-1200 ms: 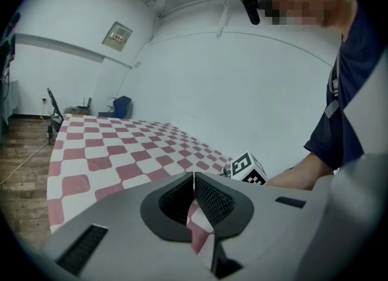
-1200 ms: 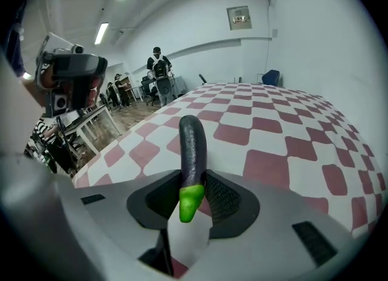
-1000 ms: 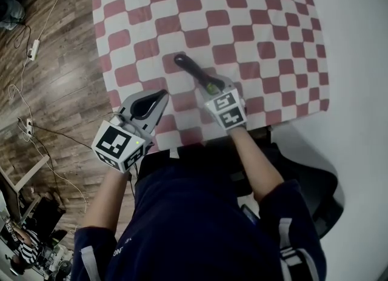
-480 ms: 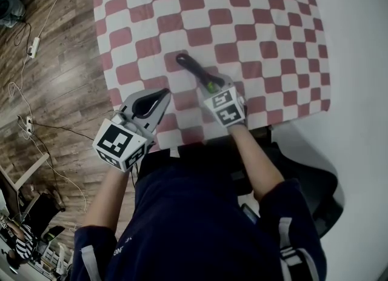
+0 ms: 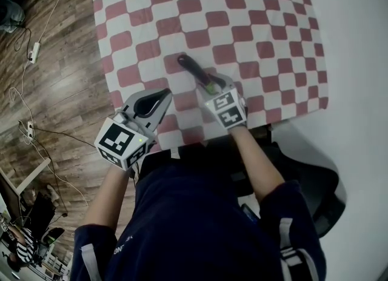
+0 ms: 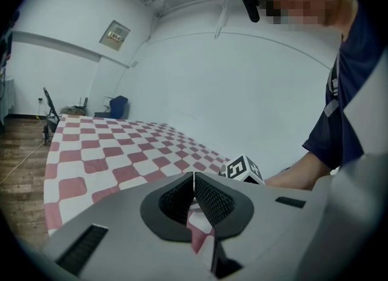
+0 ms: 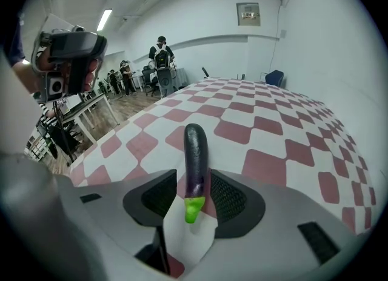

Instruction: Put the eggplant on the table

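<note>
Bench (image 5: 273,7): checkered cloth; the eggplant (image 5: 195,71) lies on it near the front edge.
Right tool (image 7: 194,175): jaws have just been opening and stand slack around the stem end. Release in hand; next, back straight off.
Left tool (image 6: 193,180): closed, empty, off to the side.
Eggplant: only the right gripper view shows the gap beside it.

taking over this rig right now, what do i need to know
Left gripper: shut, empty, held by the near table edge.
Right gripper: jaws have just been opening and stand wide; the eggplant lies between them, not gripped.
Eggplant: lying on the checkered tablecloth, green stem toward the gripper.
Done: eggplant down on the table.
To do: probably just draw the right gripper back clear.
</note>
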The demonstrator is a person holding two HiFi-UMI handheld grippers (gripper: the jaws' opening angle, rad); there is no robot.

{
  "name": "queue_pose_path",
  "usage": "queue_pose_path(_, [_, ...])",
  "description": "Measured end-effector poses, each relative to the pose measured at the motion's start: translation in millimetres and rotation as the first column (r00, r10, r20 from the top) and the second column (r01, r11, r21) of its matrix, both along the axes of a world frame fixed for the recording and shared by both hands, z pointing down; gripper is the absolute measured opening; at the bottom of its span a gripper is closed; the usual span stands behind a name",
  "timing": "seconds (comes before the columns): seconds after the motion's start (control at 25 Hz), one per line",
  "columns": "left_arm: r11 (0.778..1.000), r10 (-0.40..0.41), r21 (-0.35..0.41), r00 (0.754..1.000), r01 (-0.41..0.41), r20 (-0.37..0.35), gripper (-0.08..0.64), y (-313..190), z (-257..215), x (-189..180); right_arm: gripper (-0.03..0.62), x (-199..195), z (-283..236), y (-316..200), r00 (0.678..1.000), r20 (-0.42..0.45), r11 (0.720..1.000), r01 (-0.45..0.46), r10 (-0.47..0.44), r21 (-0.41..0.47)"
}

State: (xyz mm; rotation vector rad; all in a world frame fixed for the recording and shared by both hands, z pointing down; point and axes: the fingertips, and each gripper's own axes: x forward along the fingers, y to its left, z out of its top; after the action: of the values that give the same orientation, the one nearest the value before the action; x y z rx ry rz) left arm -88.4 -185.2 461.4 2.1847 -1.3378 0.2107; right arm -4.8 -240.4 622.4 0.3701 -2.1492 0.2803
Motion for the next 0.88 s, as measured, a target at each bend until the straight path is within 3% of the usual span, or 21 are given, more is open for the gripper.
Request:
queue_pose_path(0.4, [0.998, 0.024, 0.065, 1.0, -0.025, 0.018, 0.031, -5, -33, 0, 0.183, 3, -64, -2, 0.992, 0.112, 0.998, -0.058, 0.053, 0.035])
queue_pose_path(0.88, [0.989, 0.058, 0.13, 0.997, -0.064, 0.046, 0.031, 3, -64, -5, 0.104, -2, -154, 9, 0.952, 0.293, 0.988, -0.123, 0.09, 0.097])
